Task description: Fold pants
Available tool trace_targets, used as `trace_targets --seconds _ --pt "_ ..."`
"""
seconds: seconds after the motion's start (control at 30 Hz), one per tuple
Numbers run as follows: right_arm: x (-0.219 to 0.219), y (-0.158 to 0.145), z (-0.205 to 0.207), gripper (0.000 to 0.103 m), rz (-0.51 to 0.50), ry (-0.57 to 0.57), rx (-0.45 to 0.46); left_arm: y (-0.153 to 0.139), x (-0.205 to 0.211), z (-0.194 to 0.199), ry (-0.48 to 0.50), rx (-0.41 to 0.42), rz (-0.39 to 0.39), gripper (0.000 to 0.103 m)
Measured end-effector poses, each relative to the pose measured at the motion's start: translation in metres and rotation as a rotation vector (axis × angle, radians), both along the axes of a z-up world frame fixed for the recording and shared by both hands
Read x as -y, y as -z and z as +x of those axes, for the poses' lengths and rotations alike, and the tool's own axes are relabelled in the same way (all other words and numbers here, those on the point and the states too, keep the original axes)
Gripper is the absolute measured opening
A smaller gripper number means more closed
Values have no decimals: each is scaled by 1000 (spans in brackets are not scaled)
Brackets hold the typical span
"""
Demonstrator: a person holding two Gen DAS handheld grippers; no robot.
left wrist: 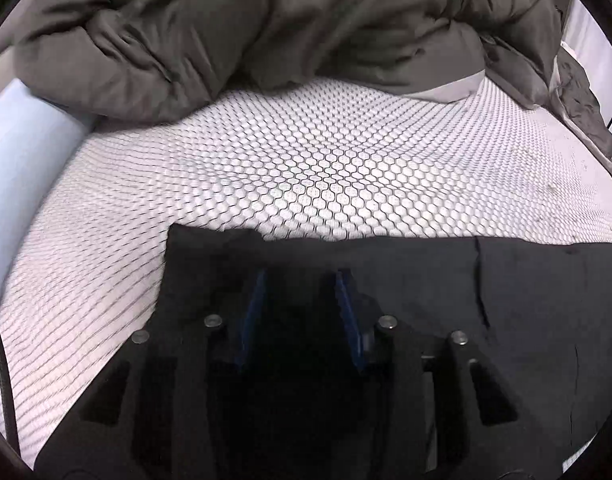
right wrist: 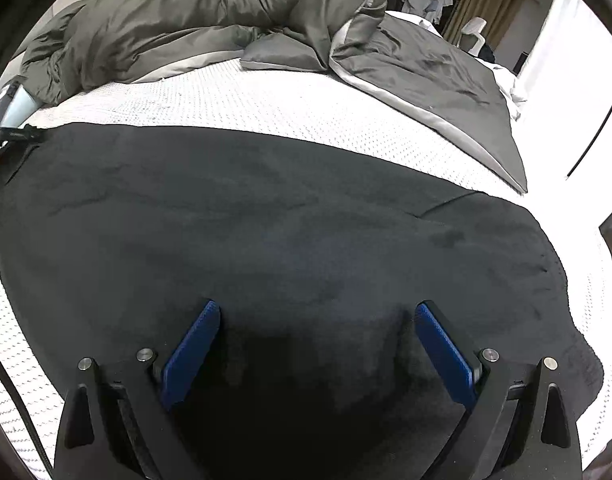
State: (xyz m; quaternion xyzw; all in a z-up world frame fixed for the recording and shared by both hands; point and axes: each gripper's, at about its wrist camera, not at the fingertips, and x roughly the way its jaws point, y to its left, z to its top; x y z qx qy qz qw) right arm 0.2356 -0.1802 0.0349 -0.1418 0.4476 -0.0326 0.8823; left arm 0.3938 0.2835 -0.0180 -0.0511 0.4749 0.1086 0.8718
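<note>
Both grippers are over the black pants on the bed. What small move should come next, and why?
Probably close the left gripper on the pants edge. Its jaws stand apart over the black fabric near the border with the white mattress, nothing pinched yet. The right gripper hangs wide open above the middle, so it looks less ready to grasp.

So it's a bed with a white honeycomb-textured mattress cover (right wrist: pixel 306 96); black pants (right wrist: pixel 265 220) spread flat at 6 o'clock, crumpled grey duvet (right wrist: pixel 209 12) at 12.
</note>
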Motion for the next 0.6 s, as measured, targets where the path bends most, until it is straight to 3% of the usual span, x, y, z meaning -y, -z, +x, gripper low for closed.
trace_targets --seconds 0.1,0.17,0.23,0.3,0.47,0.6 --pt "0 -3 -1 99 30 -5 8 -22 33 -28 68 40 -9 36" --pt "-9 -8 -3 99 66 -36 19 -39 64 -51 133 84 -16 53" --pt "-24 -10 -5 99 99 -87 22 -52 111 -74 205 126 -21 79" --pt "-44 -9 -7 99 124 -139 13 -56 156 -86 285 158 -57 82" --pt "-81 6 -10 99 228 -229 -62 -36 269 -104 431 109 -99 82" --pt "-101 28 -13 99 95 -258 -113 -1 323 -110 504 5 -42 82"
